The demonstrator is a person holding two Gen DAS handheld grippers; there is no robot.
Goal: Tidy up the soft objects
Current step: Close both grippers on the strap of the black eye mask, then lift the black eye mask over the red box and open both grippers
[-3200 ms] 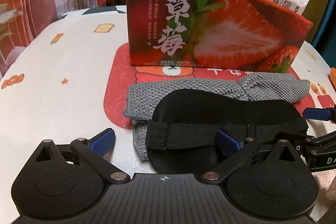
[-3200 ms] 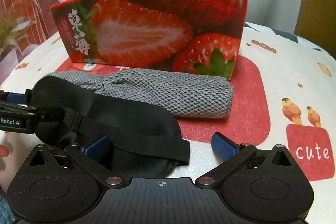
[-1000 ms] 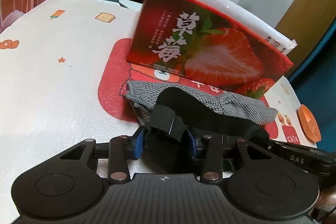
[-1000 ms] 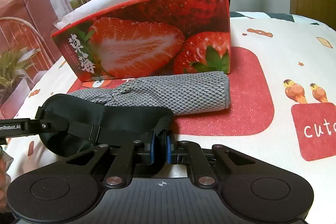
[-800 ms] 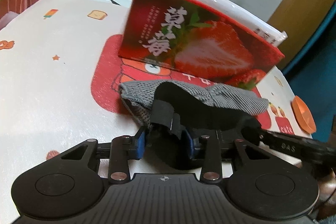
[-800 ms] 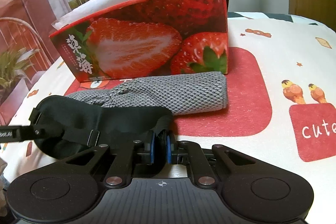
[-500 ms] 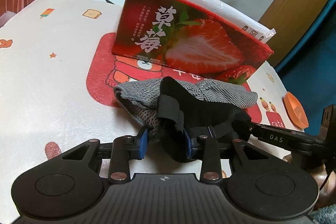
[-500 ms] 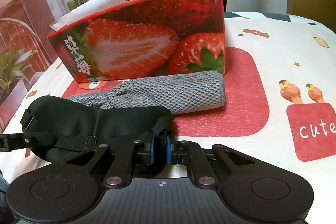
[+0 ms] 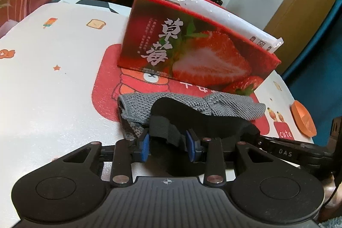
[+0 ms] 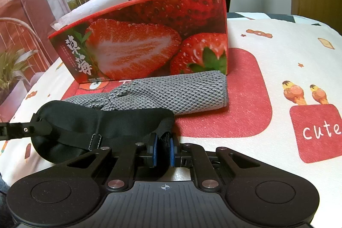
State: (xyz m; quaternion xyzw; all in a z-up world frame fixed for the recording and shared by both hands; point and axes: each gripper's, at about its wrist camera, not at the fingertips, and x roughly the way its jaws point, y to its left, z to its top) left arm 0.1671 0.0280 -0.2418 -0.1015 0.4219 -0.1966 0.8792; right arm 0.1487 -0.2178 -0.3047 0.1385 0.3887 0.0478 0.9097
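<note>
Black eye mask (image 10: 102, 121), long axis parallel to the strawberry box (image 10: 149, 40), spans both tools: right tool (image 10: 163, 152) clenched on one end, left tool (image 9: 168, 145) closing on its strap.

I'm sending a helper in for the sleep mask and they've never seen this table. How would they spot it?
Find the tall red strawberry box on the table. A rolled gray knit cloth lies right against its front, and the sleep mask sits just in front of that, overlapping it. It is the only smooth black item, with an elastic strap, held between two claws.
</note>
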